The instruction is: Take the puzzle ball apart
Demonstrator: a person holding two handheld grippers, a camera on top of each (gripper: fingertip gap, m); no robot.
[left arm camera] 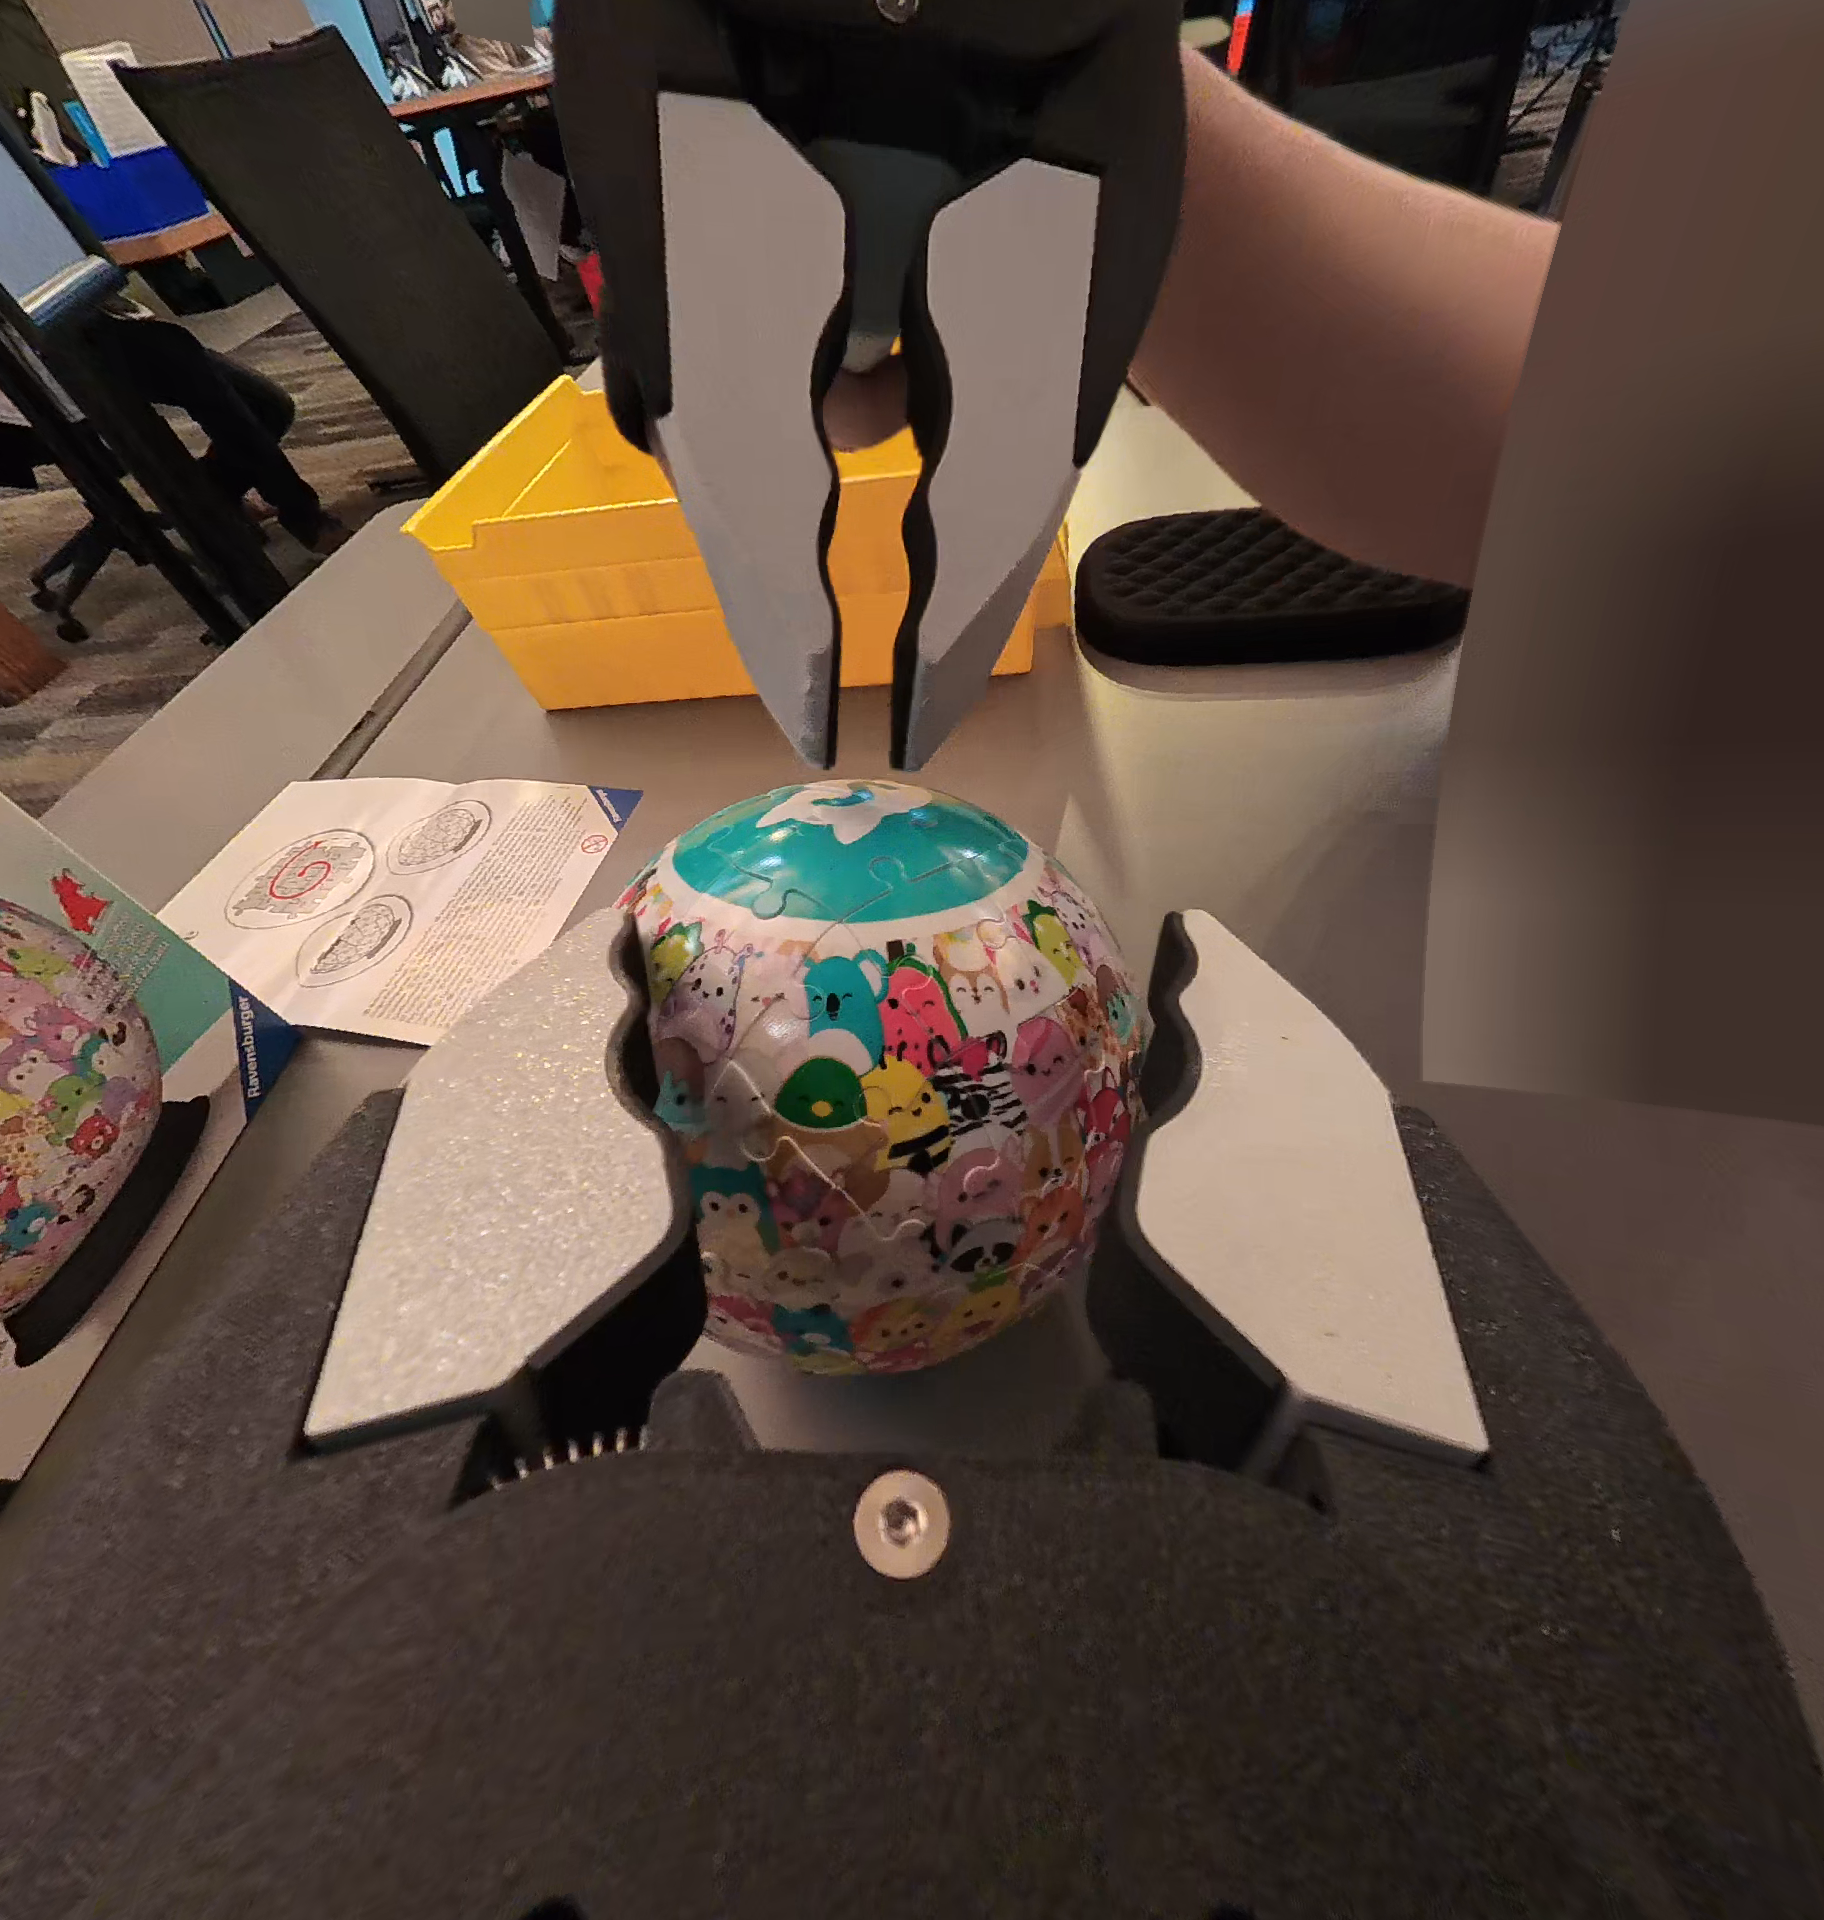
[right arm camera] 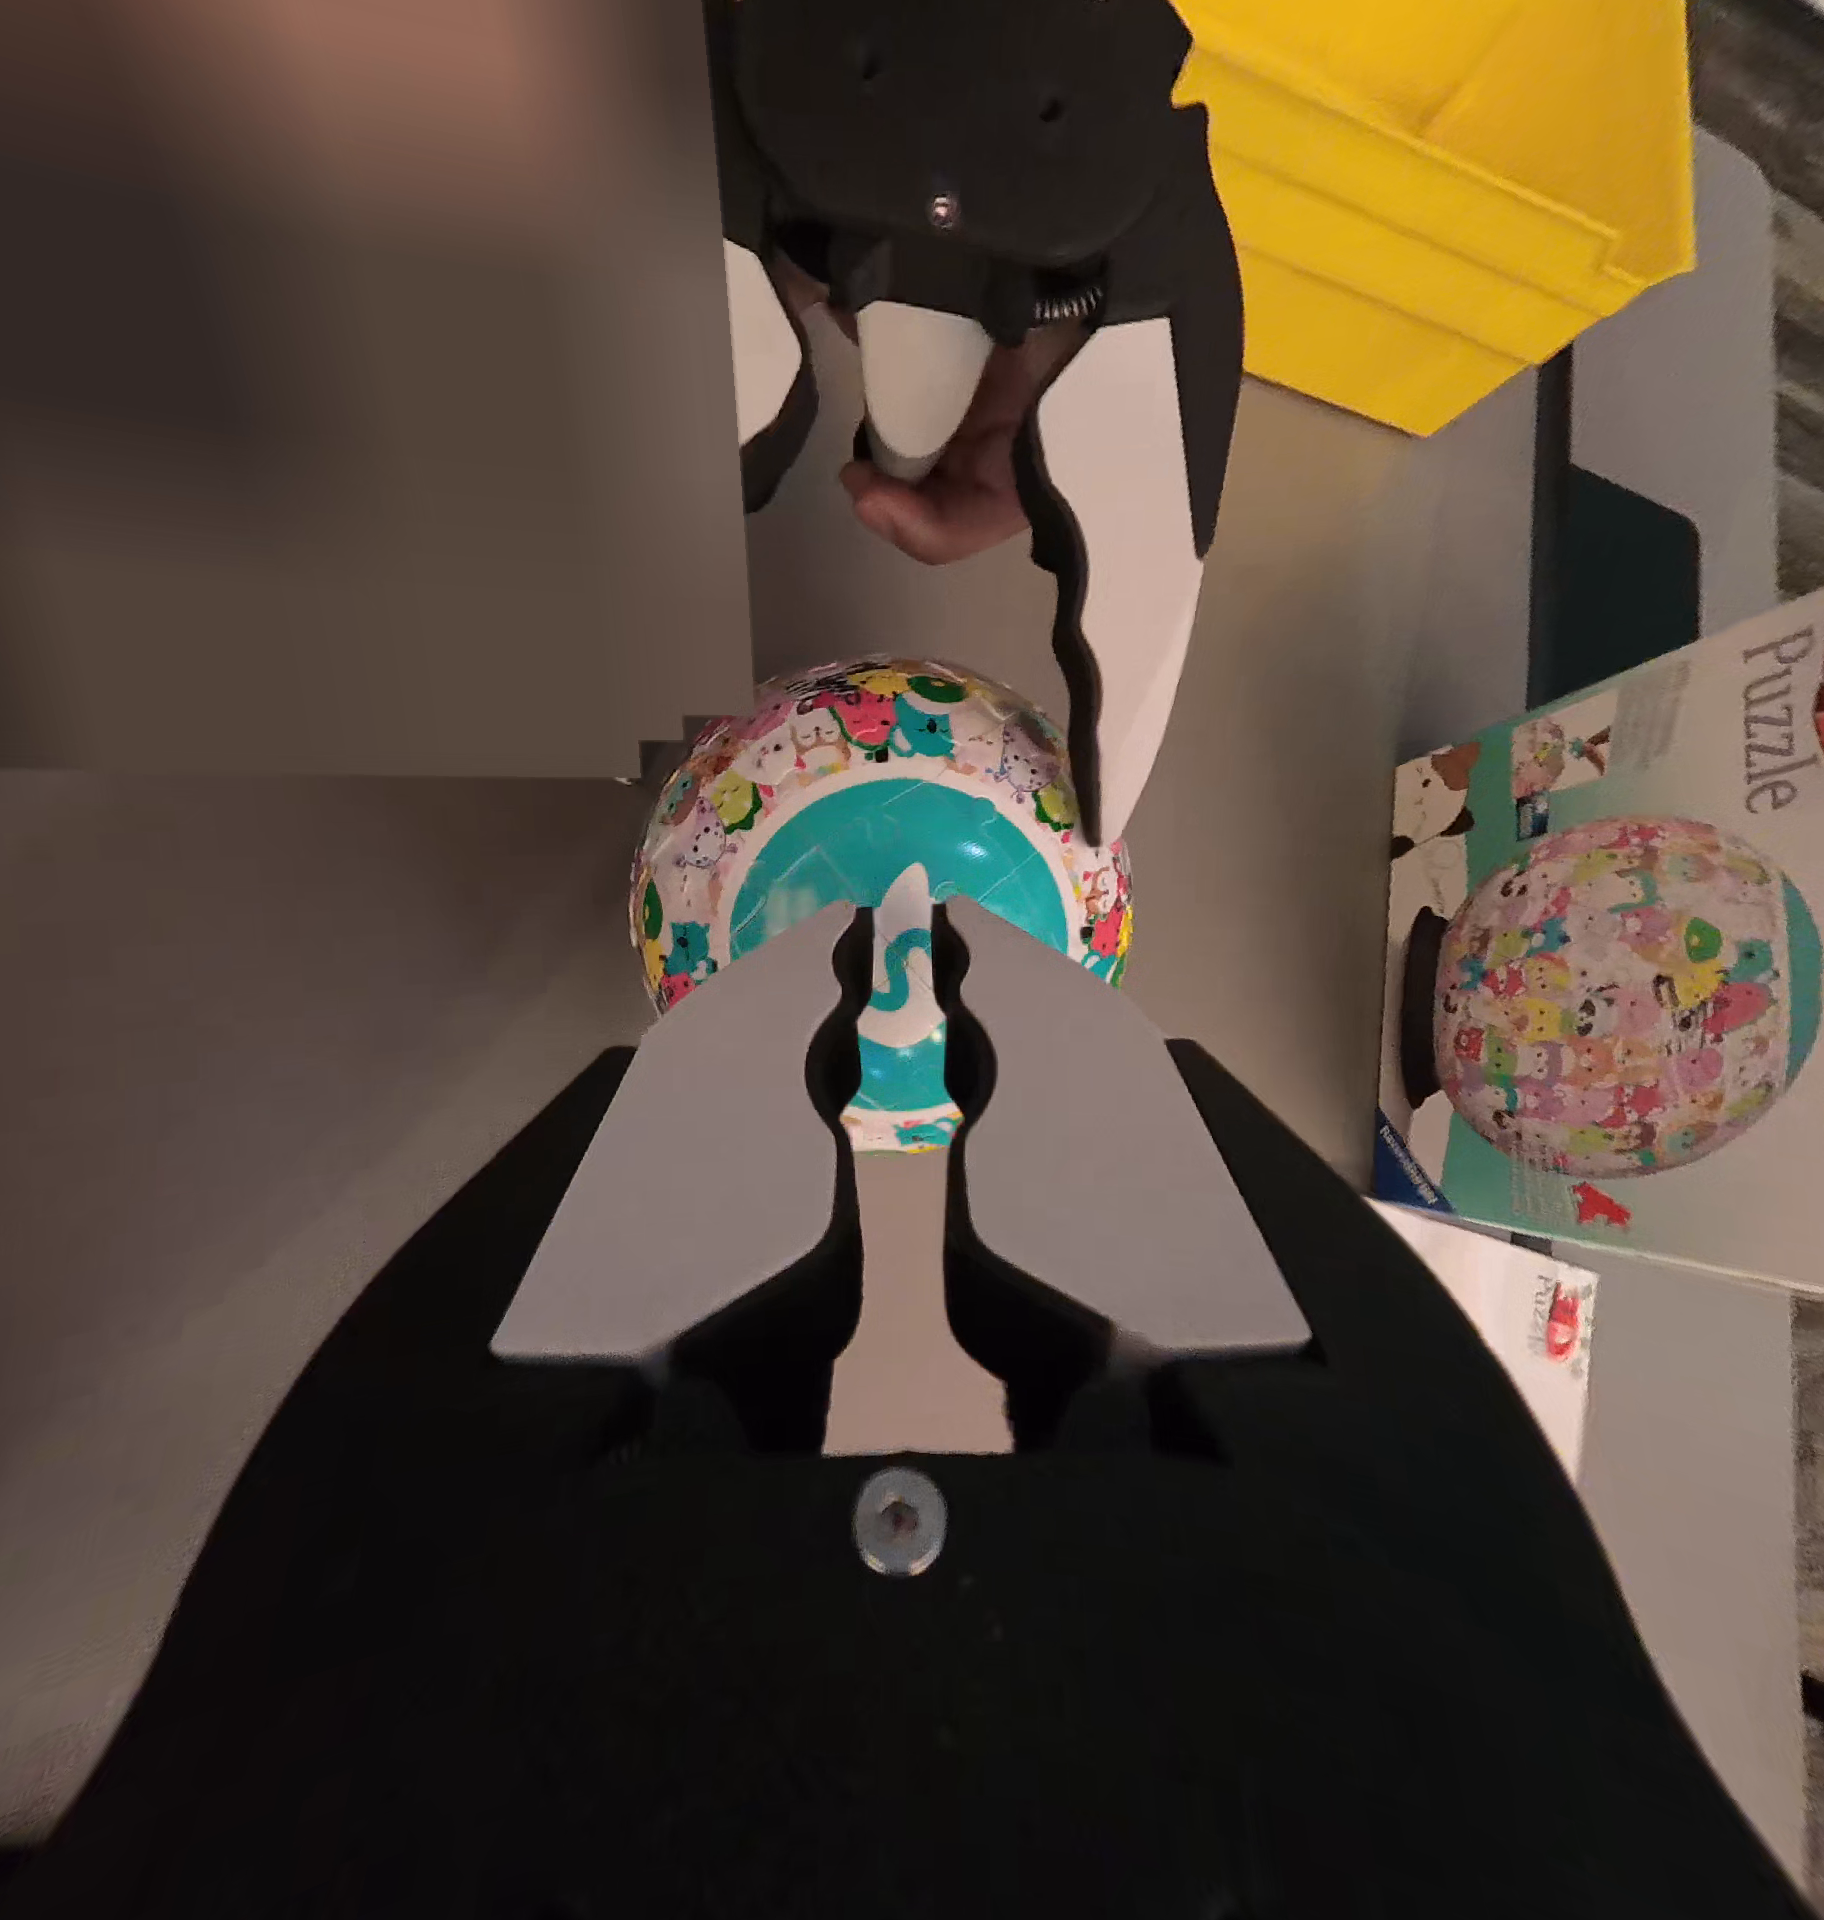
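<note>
Ball: puzzle ball (left arm camera: 892, 1081) sits whole on the grey table (left arm camera: 1240, 790), teal cap up.
L gripper (left arm camera: 892, 1049): your fingers spread wide, flanking ball's sides.
R gripper (right arm camera: 900, 914): your fingers nearly together w/ narrow gap, tips just above cap, nothing held.
Behind: yellow bin (left arm camera: 617, 561).

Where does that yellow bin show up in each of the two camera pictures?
Left wrist view: yellow bin sits upper centre-left, behind the puzzle ball.
Right wrist view: the bin fills the top right corner.
Shared landmark: the puzzle ball's teal cap.
</note>
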